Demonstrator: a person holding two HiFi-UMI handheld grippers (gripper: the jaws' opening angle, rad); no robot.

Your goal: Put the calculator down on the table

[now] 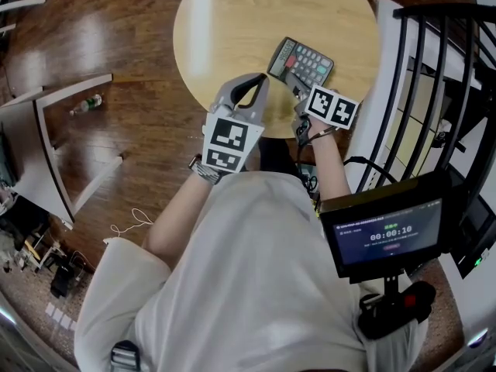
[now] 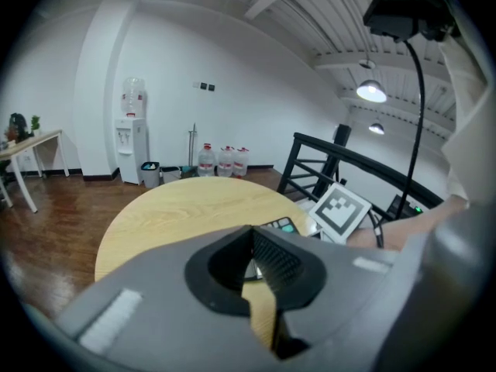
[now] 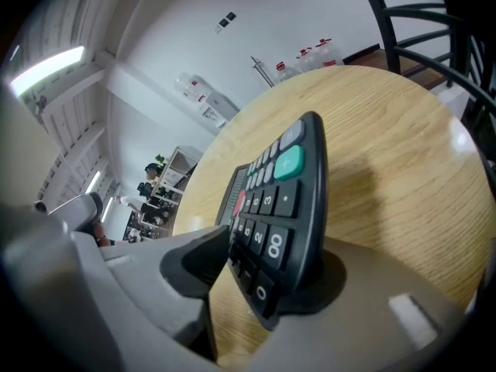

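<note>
Right gripper [image 3: 271, 263]: jaws stand apart, with the near end of the calculator [image 3: 280, 200] between them. Its back rests on one jaw. The other pad sits just beside the key face, and contact there cannot be confirmed. This gripper's own view shows the keys and the display tilted against the wood. Whether the far end rests on the table [image 3: 403, 161] cannot be told from it. The head view places the calculator over the near right part of the round top, keys up, but hides the jaws under the marker cube.

Left gripper [image 2: 252, 239]: jaws together at the tips, nothing between them. It hangs over the near edge of the table, just left of the right gripper and clear of the calculator. Both grippers point forward and down, with the forearms reaching out from the body.

Left gripper view alone shows a water dispenser [image 2: 130, 142] and bottles [image 2: 225, 161] at the far wall. Head view alone shows a lit screen [image 1: 391, 235] at the person's right and the black railing [image 1: 442, 76] beside the table.
</note>
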